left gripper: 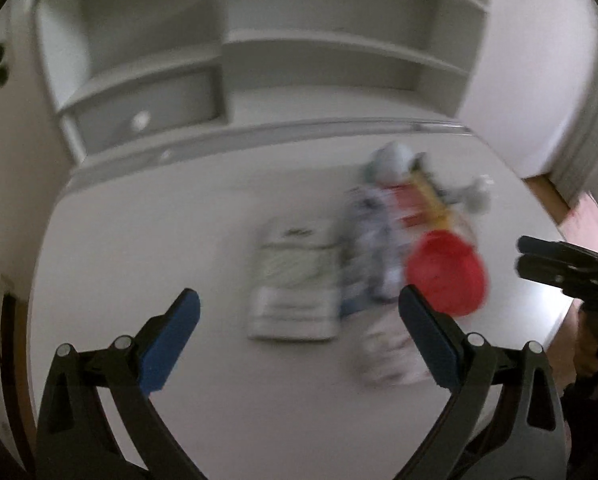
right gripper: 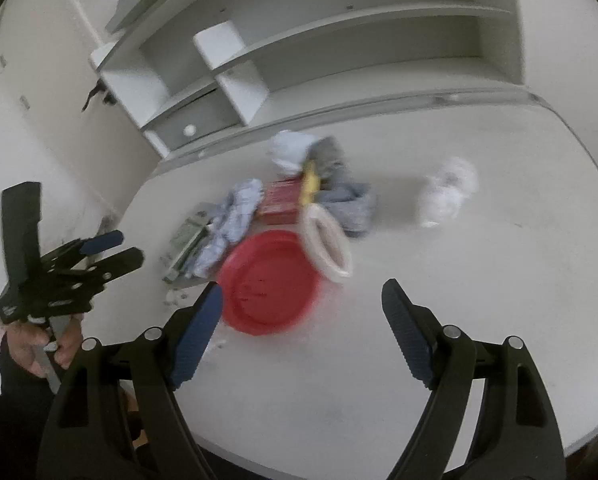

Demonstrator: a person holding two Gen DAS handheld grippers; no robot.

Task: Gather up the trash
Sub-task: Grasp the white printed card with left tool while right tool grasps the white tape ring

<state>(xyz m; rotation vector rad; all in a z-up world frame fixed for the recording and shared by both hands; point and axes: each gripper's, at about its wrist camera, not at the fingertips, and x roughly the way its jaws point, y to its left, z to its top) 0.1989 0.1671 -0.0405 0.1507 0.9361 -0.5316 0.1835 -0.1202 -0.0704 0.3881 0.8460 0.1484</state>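
Two hand-held grippers, left [left gripper: 299, 312] and right [right gripper: 303, 304], gape above a seemingly white table [right gripper: 479, 300] below shelves [right gripper: 339, 40].

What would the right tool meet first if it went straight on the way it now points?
Probably the red plate: it lies just ahead of the open right tool, a little toward its left finger. The white ring lies just beyond. Depth is unclear.

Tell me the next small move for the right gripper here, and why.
Probably ease the right gripper forward and down onto the red plate. Its jaws are open and empty, and the plate lies on the table just ahead of the fingertips, nearest of the trash pile. The left gripper is open too, over the flat packet. Both views are blurred, so go slowly.
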